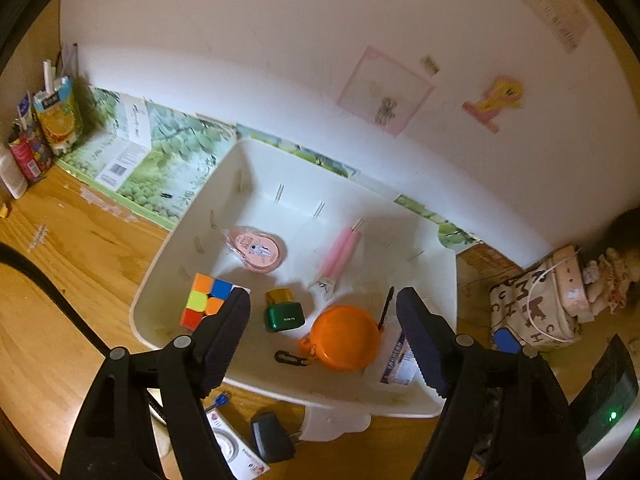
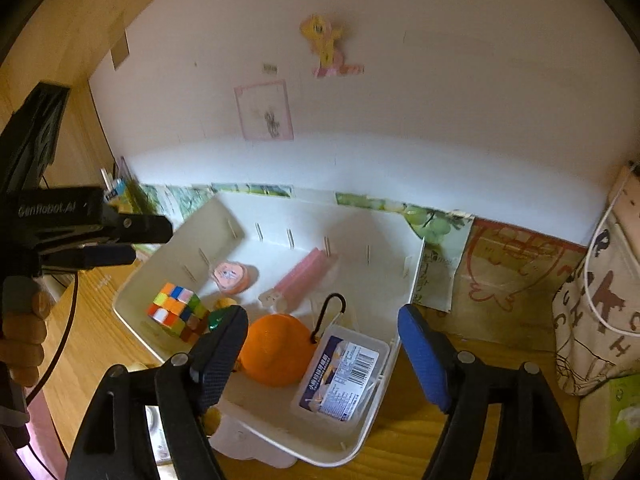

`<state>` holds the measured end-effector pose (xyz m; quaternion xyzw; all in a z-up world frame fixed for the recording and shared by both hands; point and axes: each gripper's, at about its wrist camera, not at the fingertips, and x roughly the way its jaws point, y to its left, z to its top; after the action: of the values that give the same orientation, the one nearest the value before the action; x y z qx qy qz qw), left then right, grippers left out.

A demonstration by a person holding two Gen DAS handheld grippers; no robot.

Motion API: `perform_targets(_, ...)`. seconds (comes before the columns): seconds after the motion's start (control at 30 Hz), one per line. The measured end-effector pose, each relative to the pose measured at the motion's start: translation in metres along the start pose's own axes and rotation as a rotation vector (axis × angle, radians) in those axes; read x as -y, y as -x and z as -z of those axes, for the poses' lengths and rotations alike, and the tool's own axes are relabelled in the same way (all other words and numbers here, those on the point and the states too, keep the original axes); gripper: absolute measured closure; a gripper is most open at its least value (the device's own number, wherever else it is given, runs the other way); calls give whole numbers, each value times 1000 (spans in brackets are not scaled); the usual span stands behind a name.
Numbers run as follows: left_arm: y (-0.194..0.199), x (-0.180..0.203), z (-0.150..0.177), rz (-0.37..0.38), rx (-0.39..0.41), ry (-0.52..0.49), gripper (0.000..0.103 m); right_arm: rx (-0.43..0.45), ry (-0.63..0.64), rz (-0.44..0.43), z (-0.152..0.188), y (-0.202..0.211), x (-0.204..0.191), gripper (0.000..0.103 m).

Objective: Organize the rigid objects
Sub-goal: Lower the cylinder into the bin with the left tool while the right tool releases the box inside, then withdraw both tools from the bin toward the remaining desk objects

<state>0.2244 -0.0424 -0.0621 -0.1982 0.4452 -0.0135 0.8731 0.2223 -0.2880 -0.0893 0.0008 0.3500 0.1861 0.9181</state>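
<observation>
bin (image 1: 192, 224) of toys just beyond both grippers' wide, empty fingers (image 1: 420, 332), orange case (image 2: 276, 354) between

- White bin (image 2: 412, 276): far right floor bare, open from above.
- Near half crowded: cube (image 2: 178, 312), orange case (image 2: 276, 354), clear box (image 2: 344, 372).
- Left gripper (image 2: 132, 236) hangs over bin's left rim.

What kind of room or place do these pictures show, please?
Probably a child's desk at home: a wooden desk against a white wall with a cartoon pony sticker, juice cartons in the corner, and a white bin holding a puzzle cube.
</observation>
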Motion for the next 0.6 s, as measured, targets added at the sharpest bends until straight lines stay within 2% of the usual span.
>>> perform_targets(0.37,77,-18,22,9,139,-6,24,95,23,16,7,52,-21,23)
perform_targets(0.6,108,-30,43,-20,185,-22,25,114,33,9,19,75,-36,23)
